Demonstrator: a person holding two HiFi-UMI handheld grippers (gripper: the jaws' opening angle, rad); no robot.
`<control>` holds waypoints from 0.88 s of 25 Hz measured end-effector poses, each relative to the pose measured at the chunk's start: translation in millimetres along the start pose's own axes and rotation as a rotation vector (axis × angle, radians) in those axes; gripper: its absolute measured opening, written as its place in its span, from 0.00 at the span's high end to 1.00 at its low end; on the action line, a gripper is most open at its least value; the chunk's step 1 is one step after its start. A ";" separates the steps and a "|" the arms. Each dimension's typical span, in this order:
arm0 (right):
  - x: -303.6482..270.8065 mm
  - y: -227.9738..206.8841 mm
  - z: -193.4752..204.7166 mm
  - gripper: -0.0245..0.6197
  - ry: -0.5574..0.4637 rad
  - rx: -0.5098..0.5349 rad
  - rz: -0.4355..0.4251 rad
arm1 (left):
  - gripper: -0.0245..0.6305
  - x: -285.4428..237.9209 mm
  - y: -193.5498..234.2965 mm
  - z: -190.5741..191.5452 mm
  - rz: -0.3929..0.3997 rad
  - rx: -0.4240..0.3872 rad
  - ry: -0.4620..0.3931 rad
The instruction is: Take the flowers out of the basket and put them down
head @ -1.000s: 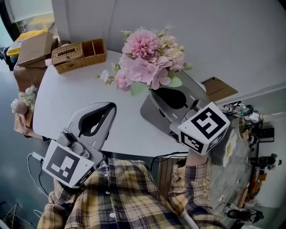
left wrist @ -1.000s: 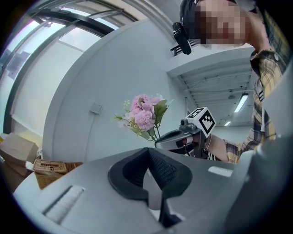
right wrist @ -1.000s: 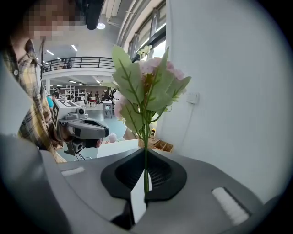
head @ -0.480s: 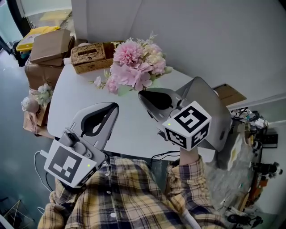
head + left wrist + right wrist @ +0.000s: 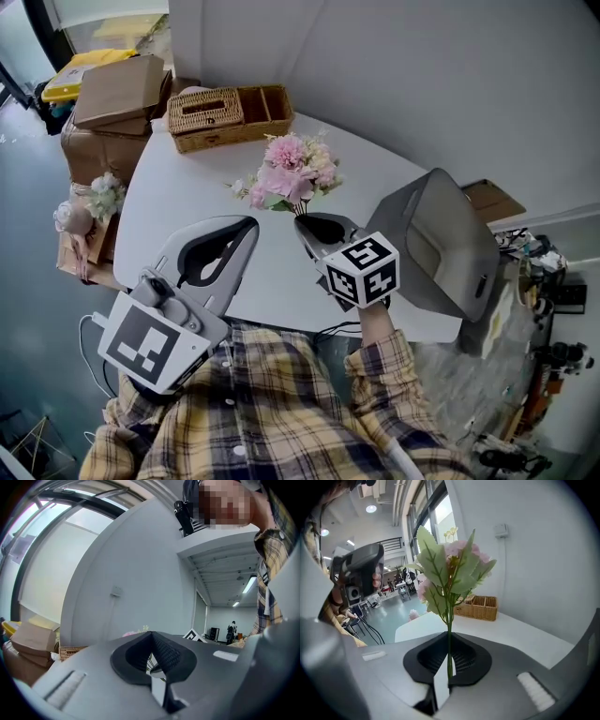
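Pinches a thin green stem in the right tool, jaws drawn almost together on it. Holds the flowers out beyond the tip, with the stem in line with the tool and pink heads and leaves fanned at the far end.

From the head view, carries the bunch low over the white bench, clear of the wicker basket, which sits well apart at the far edge. Cannot tell whether the blooms touch the bench top.

Hangs the left tool close to the body, jaws together on nothing, farther from the bunch than the right.

Looks like the lifting-out is done and only the setting-down is left. Probably calls for tipping the stem's long axis flat onto the bare bench just ahead of the right tool, heads pointing away, then opening the jaws. Risks the top-heavy heads rolling the bunch sideways on release.
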State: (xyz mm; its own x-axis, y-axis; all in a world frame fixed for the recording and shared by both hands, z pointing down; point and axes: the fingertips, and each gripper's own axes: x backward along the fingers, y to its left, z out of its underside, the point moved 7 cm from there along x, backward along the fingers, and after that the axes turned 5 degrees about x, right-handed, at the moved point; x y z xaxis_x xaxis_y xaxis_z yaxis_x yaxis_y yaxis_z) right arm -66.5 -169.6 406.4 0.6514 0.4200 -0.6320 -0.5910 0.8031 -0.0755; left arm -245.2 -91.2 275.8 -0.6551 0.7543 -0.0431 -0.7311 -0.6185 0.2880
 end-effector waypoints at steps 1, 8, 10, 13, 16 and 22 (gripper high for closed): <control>-5.7 -1.1 7.3 0.94 0.013 -0.014 0.005 | 0.94 -0.2 2.1 0.5 0.002 0.003 0.001; -45.5 -2.9 56.7 0.94 0.112 -0.091 0.017 | 0.94 -2.7 12.3 7.5 0.008 0.020 0.015; -53.6 -1.3 68.3 0.93 0.142 -0.103 0.016 | 0.94 -3.5 12.0 8.3 0.010 0.021 0.017; -65.3 2.2 83.9 0.93 0.192 -0.103 0.012 | 0.94 -3.5 11.7 10.5 0.012 0.025 0.022; -76.9 6.6 96.2 0.92 0.236 -0.104 0.003 | 0.94 -1.9 13.7 13.0 0.012 0.029 0.027; -93.6 11.5 113.4 0.91 0.321 -0.086 -0.013 | 0.94 -0.9 14.7 12.1 0.010 0.032 0.021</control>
State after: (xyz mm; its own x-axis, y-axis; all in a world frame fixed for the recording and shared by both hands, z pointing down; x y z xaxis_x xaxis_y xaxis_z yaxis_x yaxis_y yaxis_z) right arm -80.3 -151.8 552.1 0.4836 0.2444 -0.8404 -0.6308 0.7630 -0.1411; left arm -253.0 -98.3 291.6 -0.6661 0.7434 -0.0601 -0.7184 -0.6179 0.3194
